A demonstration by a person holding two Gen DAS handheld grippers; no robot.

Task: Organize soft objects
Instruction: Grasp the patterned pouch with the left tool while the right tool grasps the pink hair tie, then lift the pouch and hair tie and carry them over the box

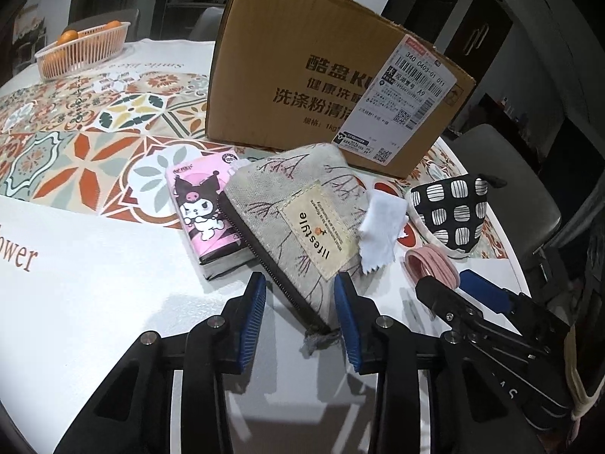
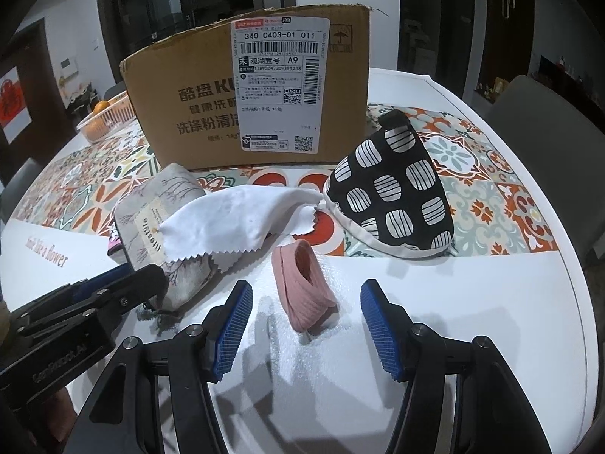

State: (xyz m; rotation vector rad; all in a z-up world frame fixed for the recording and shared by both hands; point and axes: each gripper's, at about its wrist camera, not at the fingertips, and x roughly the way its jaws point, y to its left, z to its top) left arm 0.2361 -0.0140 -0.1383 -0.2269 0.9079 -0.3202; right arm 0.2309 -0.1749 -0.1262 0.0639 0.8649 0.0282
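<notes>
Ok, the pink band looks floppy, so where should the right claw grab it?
Grip the pink looped fabric band across its flattened sides, coming from above and the near side. It stands on edge between the open right claw pads, its long sides facing them.

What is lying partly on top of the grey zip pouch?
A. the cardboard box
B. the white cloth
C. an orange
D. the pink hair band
B: the white cloth with zigzag edges drapes over one end of the grey zip pouch, while the pink hair band sits apart on the table.
</notes>
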